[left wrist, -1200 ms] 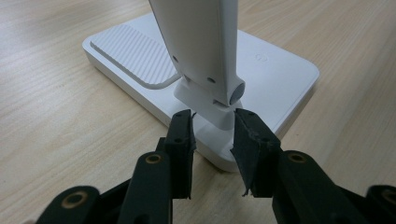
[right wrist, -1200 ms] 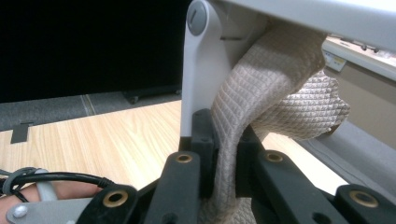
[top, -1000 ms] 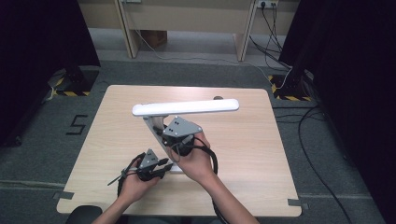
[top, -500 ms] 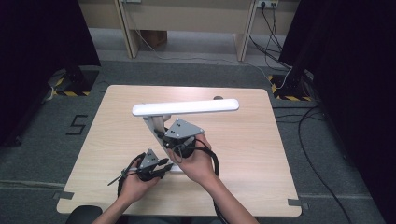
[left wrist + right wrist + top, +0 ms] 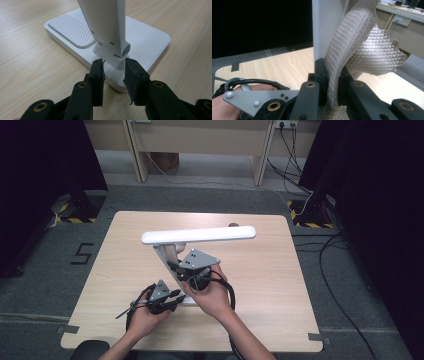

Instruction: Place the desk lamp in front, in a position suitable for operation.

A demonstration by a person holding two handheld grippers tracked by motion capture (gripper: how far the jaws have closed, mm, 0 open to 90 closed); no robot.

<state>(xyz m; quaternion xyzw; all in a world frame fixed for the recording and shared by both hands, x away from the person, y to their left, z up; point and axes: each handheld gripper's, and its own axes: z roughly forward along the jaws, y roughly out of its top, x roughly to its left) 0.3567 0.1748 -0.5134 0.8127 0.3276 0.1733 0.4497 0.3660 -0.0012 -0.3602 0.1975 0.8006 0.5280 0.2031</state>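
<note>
Right tongs point(image 5: 329, 82) risen slightly, clamped on cloth point(image 5: 352, 50), left tongs point(image 5: 113, 75) apart around lamp hinge point(image 5: 112, 53)

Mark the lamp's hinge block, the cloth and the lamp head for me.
Hinge block point(image 5: 113, 58), left gripper view: its white front face between the jaws.
Cloth point(image 5: 352, 42), right gripper view: the textured fold above the jaws.
Lamp head point(image 5: 200, 235), high view: middle of the long white bar.

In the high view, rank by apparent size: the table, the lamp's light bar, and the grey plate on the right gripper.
1. table, by far the largest.
2. lamp's light bar.
3. grey plate, smallest, though it sits higher and nearer the camera, so it looks somewhat bigger than it is.
</note>
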